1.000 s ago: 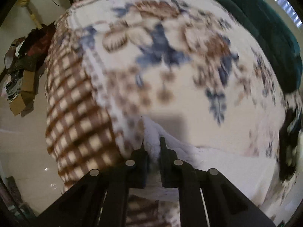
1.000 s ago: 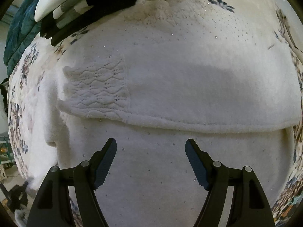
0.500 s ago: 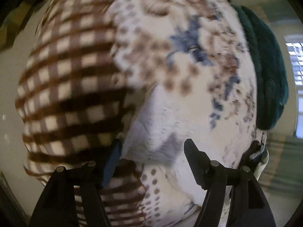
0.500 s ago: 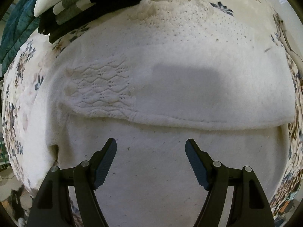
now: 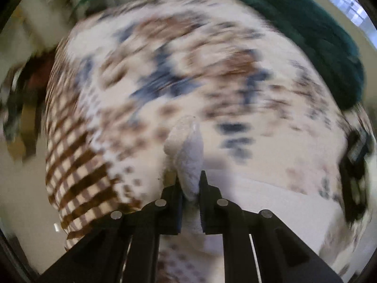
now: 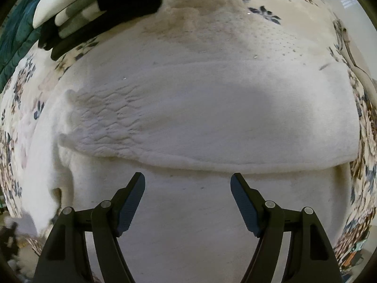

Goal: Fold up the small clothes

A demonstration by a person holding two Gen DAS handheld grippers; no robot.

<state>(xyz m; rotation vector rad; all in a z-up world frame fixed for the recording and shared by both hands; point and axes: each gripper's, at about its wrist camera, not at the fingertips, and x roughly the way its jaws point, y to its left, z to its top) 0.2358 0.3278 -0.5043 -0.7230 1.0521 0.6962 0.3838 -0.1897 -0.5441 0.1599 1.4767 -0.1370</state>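
Observation:
A white knit sweater [image 6: 212, 108] lies spread on a floral blanket [image 6: 362, 129], with one sleeve folded across its body. My right gripper [image 6: 187, 180] is open and empty, just above the sweater's lower part below the folded sleeve's edge. In the blurred left wrist view, my left gripper [image 5: 189, 181] is shut on a bunched edge of the white sweater [image 5: 188, 155], which sticks up between the fingers. The rest of the sweater [image 5: 271, 202] trails off to the right.
A stack of folded black and white clothes [image 6: 99, 7] lies at the far left of the blanket. A dark green quilt [image 5: 313, 37] lies along the far edge. The blanket's brown checked border [image 5: 77, 172] hangs over the bed's left side, above pale floor [image 5: 21, 200].
My left gripper let go of the sweater, opened, then shut on its edge again; its view swung about. My right gripper stayed open and drifted slightly over the sweater.

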